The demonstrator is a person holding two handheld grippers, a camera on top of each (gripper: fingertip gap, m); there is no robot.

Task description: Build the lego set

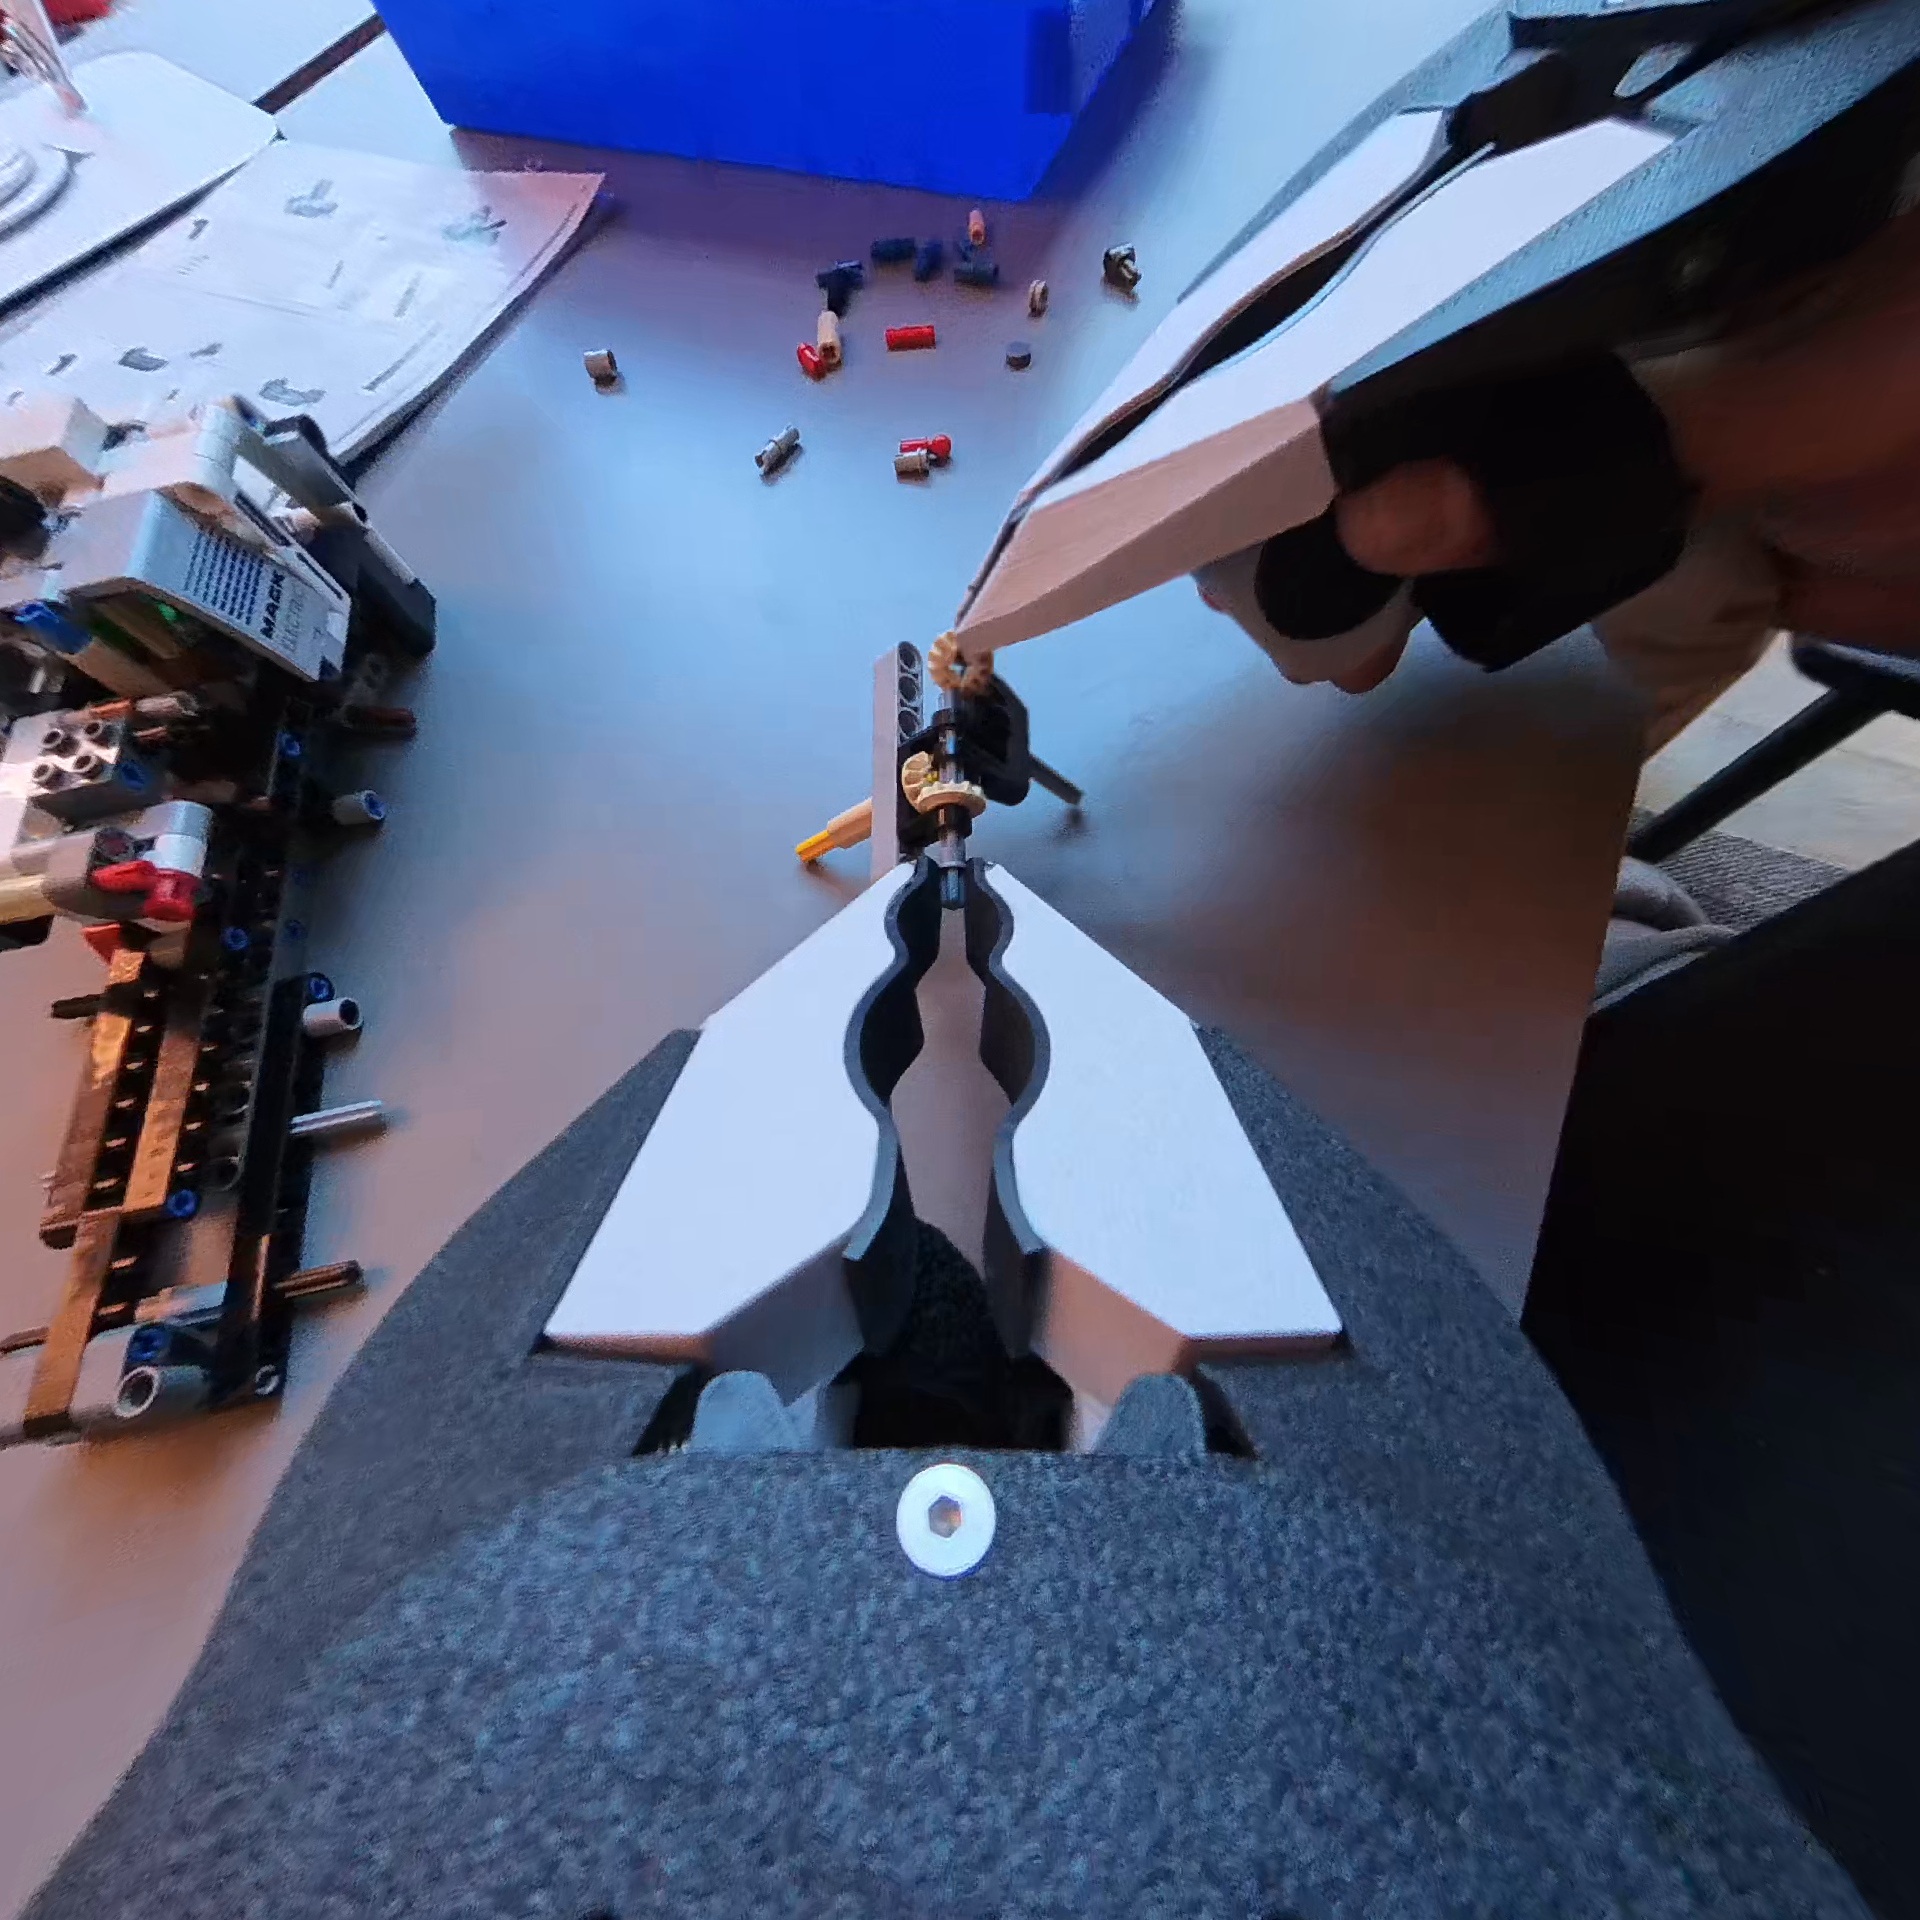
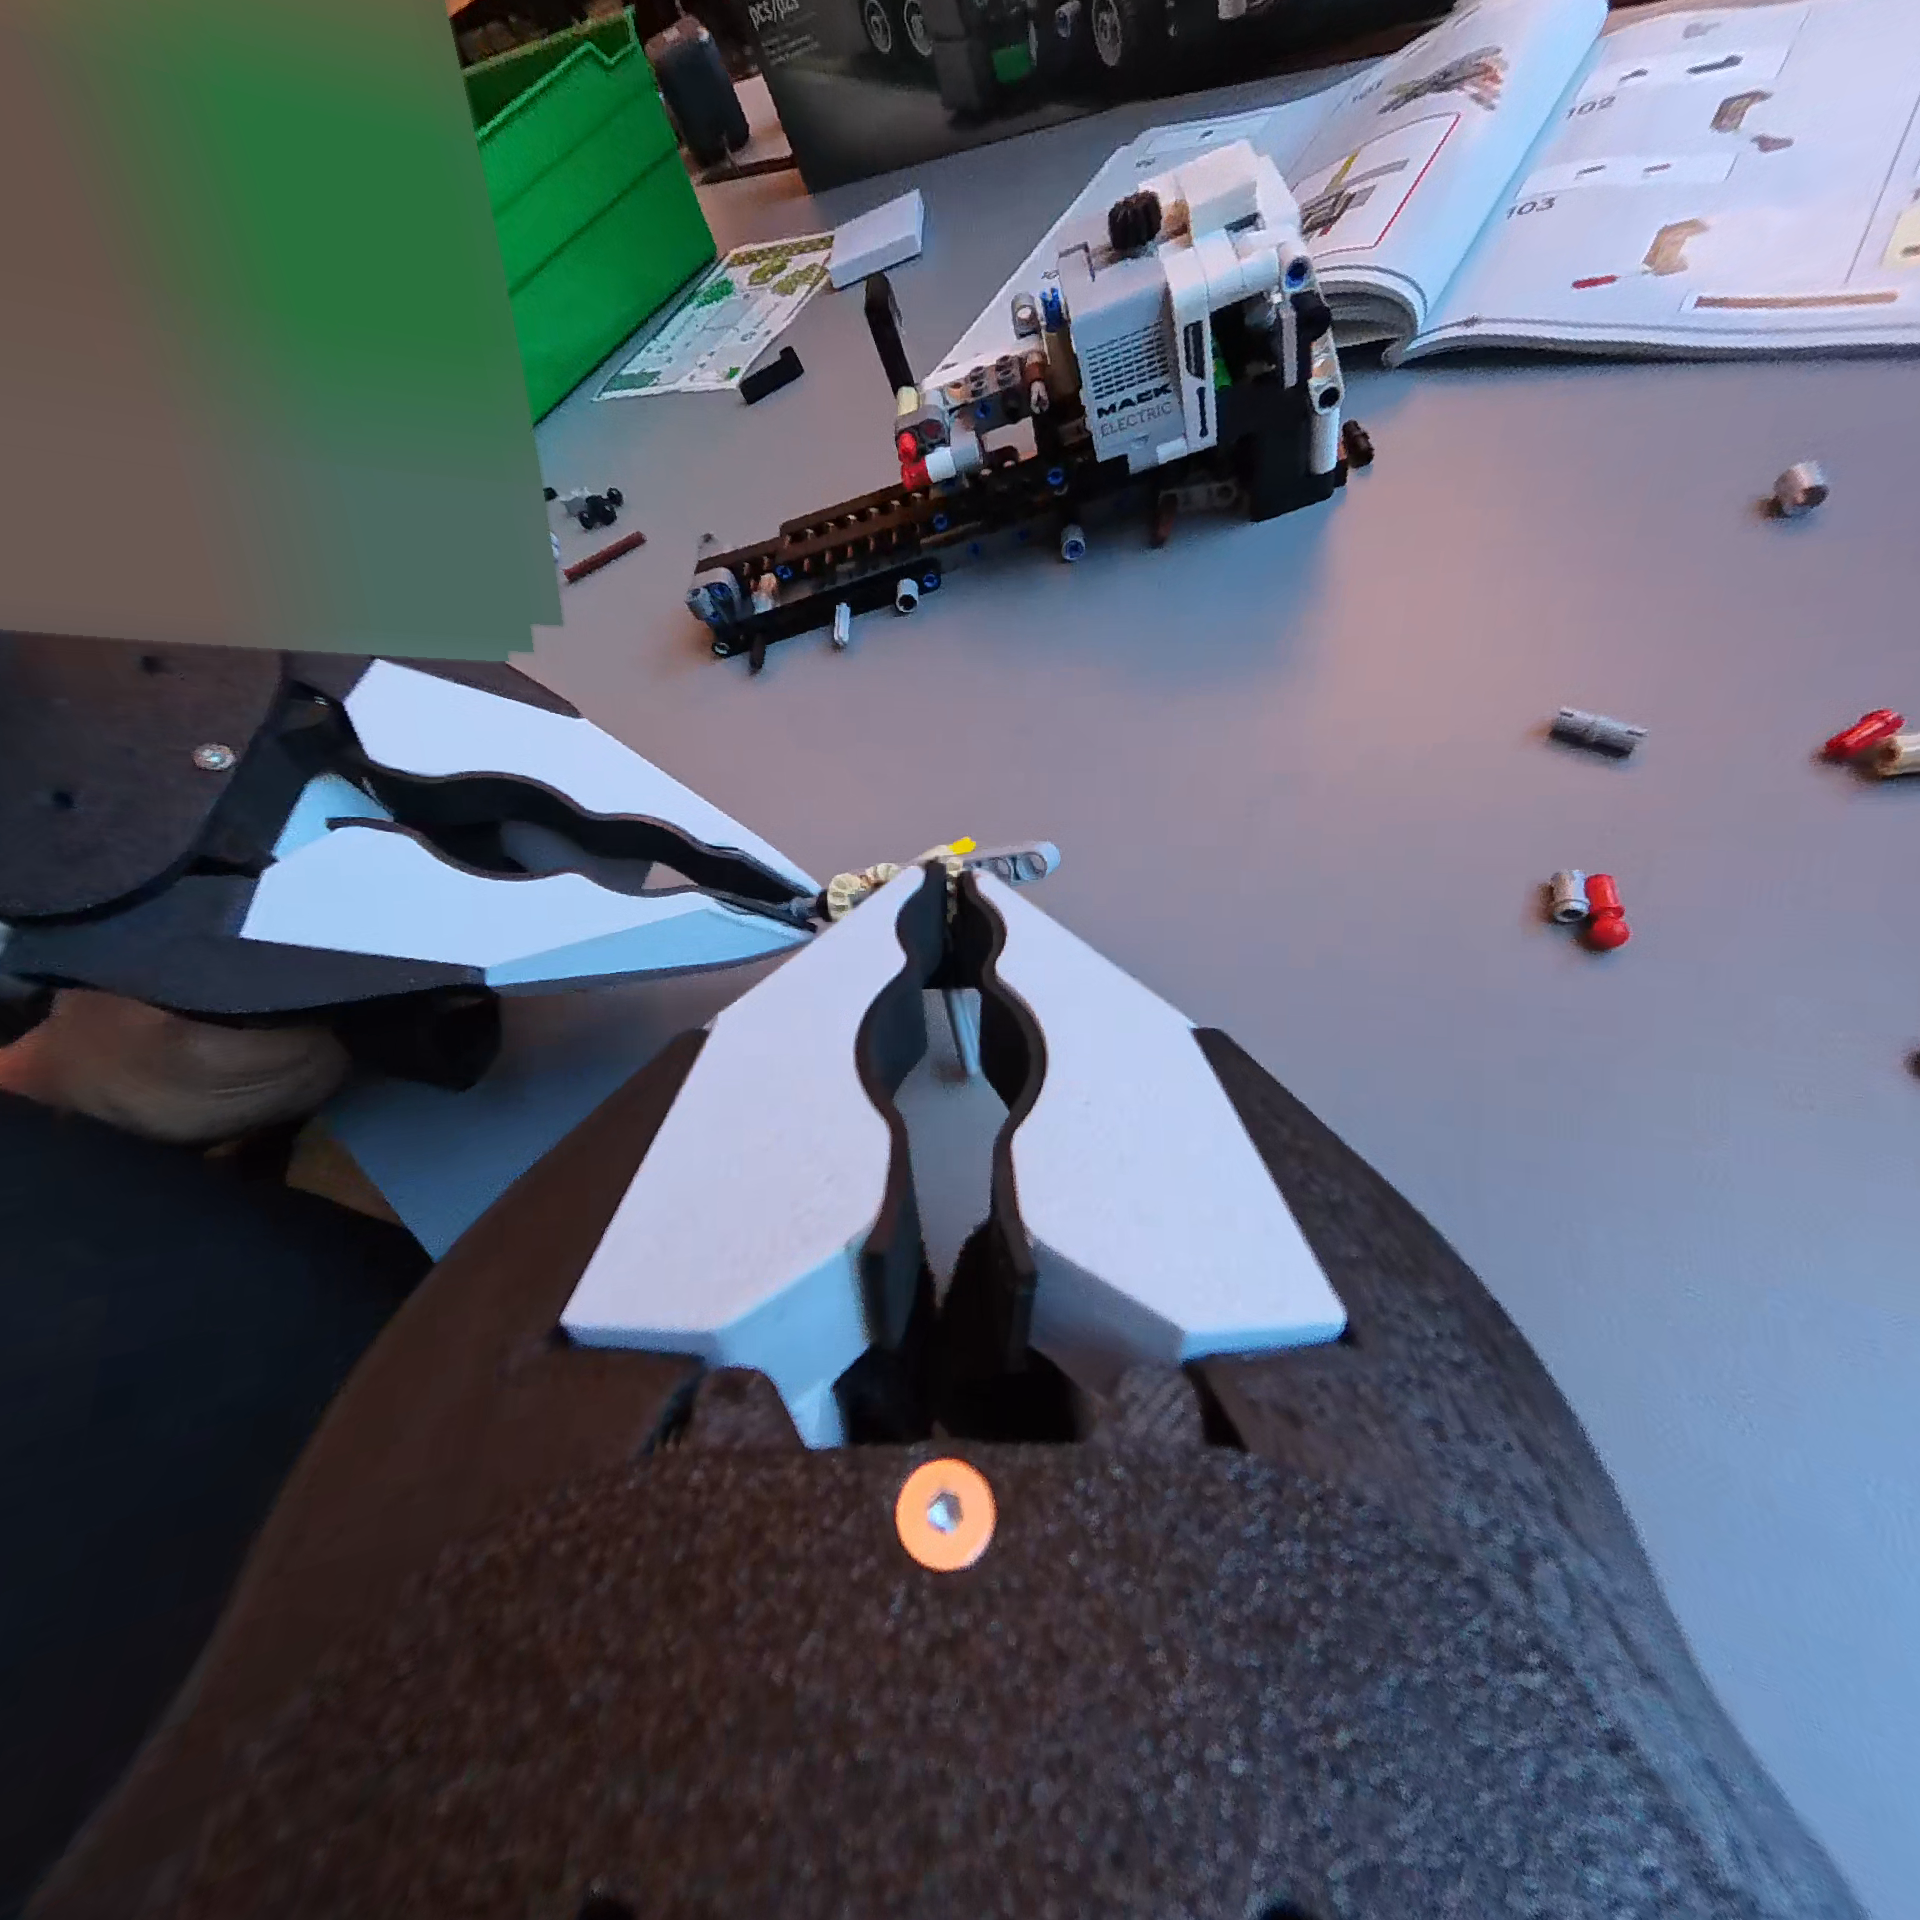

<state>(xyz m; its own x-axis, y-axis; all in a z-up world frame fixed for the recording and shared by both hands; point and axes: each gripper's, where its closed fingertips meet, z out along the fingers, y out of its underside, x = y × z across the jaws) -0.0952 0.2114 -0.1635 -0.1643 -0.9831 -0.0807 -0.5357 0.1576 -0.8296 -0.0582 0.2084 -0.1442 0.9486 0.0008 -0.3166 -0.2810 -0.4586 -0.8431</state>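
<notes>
Left gripper (image 1: 951,873) clamps gear assembly (image 1: 951,753) axle; right gripper (image 2: 948,883) pinches it; above grey table (image 1: 644,623).

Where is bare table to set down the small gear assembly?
Free: the grey table between the truck chassis on the left and the gear assembly, below the loose pins. Crowded: the pins before the blue bin, and around the instruction booklet.
</notes>
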